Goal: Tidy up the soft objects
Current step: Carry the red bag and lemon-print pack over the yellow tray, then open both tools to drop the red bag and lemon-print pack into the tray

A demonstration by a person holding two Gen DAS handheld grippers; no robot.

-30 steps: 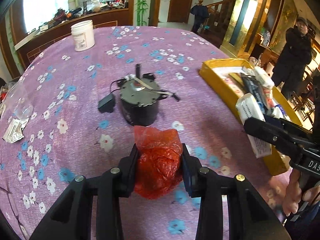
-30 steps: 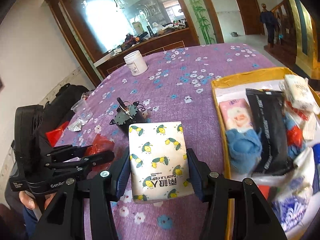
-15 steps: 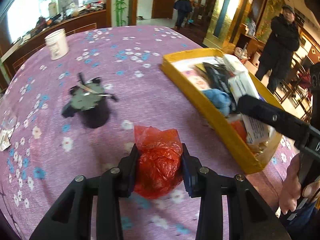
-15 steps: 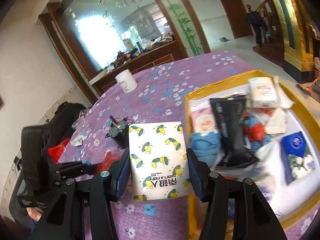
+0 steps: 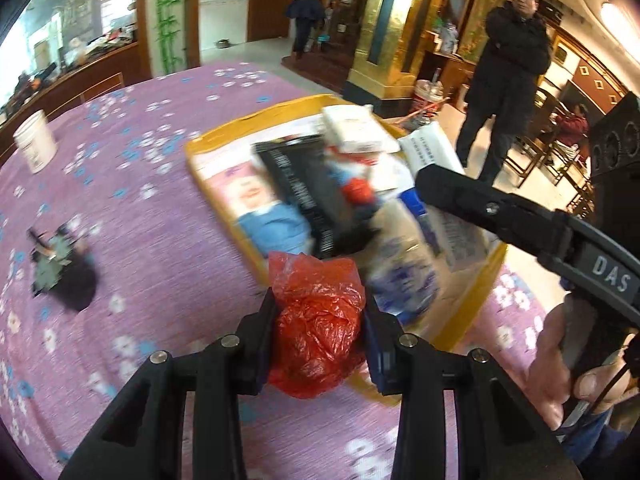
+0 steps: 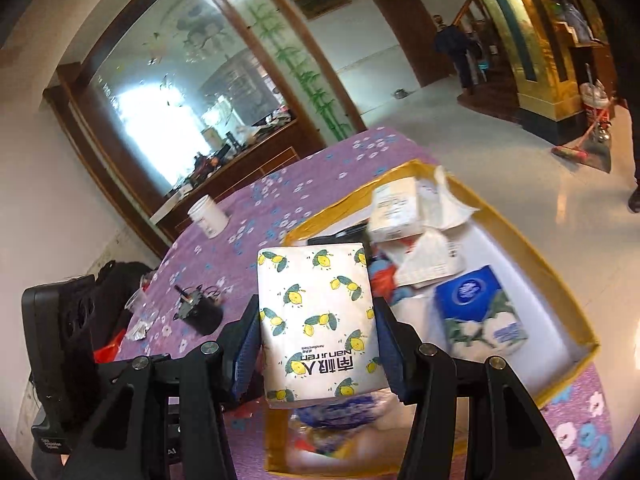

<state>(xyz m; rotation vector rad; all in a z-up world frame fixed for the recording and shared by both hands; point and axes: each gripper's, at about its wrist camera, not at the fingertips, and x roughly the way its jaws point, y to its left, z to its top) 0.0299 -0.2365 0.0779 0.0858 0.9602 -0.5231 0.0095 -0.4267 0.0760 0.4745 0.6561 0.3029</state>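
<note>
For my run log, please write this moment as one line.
left claw: red bag | right claw: tissue pack | both near yellow tray

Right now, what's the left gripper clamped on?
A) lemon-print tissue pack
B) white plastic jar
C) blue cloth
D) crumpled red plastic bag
D. In the left wrist view the left gripper has both fingers pressed against the crumpled red plastic bag, at the near edge of the yellow tray; the lemon-print tissue pack sits in the right gripper instead.
</note>
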